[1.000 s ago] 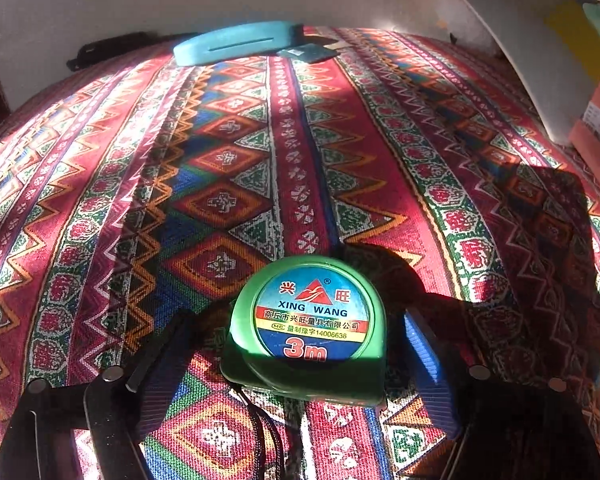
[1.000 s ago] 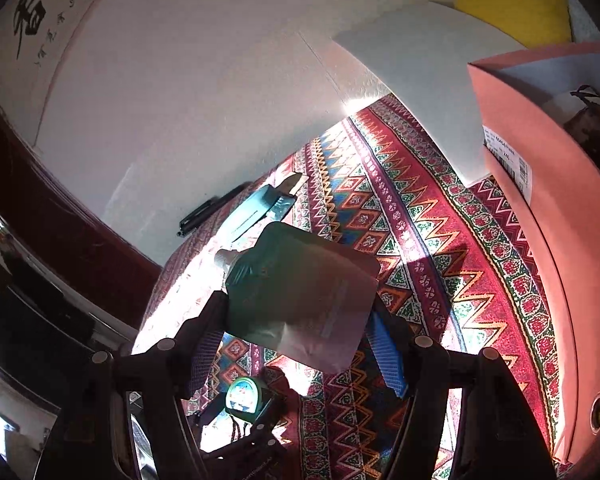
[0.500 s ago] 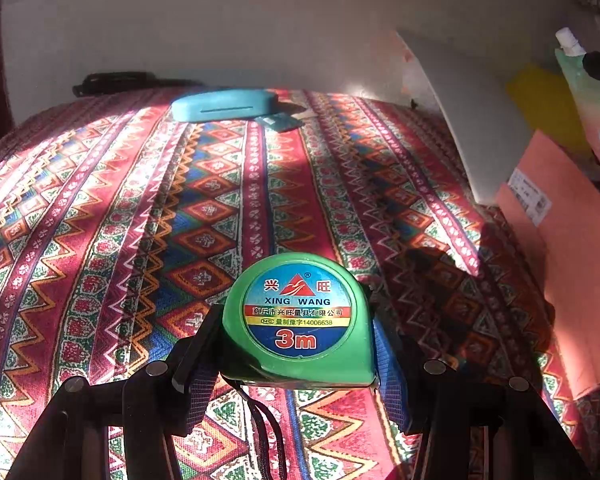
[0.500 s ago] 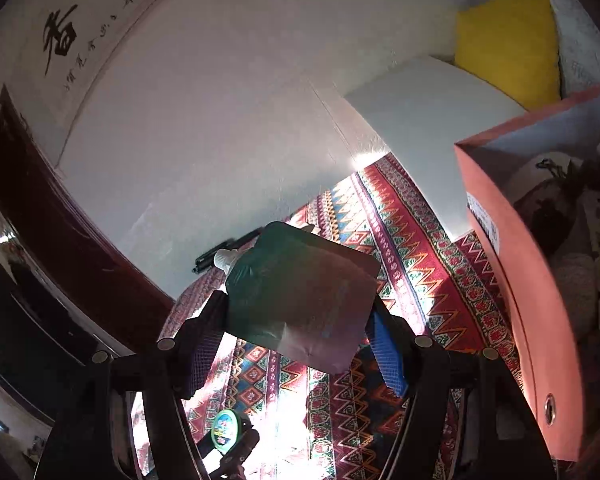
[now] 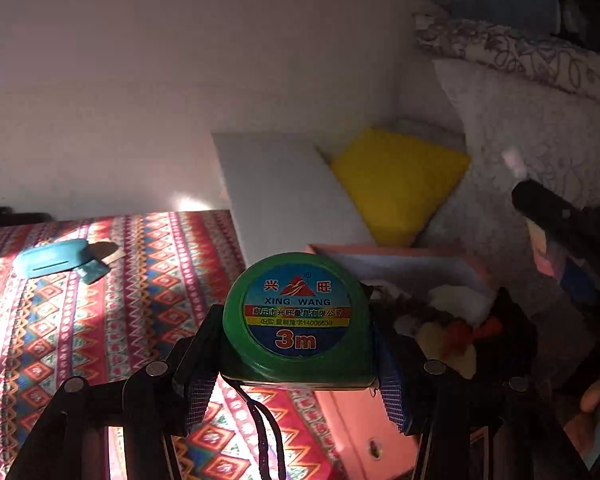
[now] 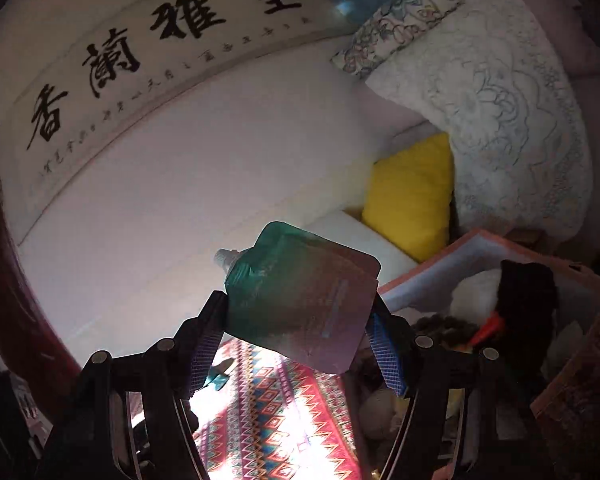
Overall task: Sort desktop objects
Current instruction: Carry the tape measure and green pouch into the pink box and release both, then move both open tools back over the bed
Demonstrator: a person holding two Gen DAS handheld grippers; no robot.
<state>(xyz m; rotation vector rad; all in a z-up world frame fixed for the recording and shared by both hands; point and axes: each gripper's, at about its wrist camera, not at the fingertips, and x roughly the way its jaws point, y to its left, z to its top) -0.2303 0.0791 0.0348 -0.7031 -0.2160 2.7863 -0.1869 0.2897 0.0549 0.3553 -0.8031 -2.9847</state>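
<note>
Glossy green plastic tape measure [image 5: 298,320], smooth matt film pouch [image 6: 300,300], woven patterned cloth tablecloth [image 5: 100,320]

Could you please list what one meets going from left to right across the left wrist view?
Teal flat case on the patterned tablecloth → round green plastic tape measure in the left gripper → yellow cushion → black right gripper.

Lighting: dim overall, warm cast. Sunlit patches on patterned tablecloth [image 5: 112,304]; glare spot on wall [image 5: 188,203]. Box [image 5: 364,420] interior and right side in deep shadow. Fisheye bending and dark vignette at edges; background soft.
</note>
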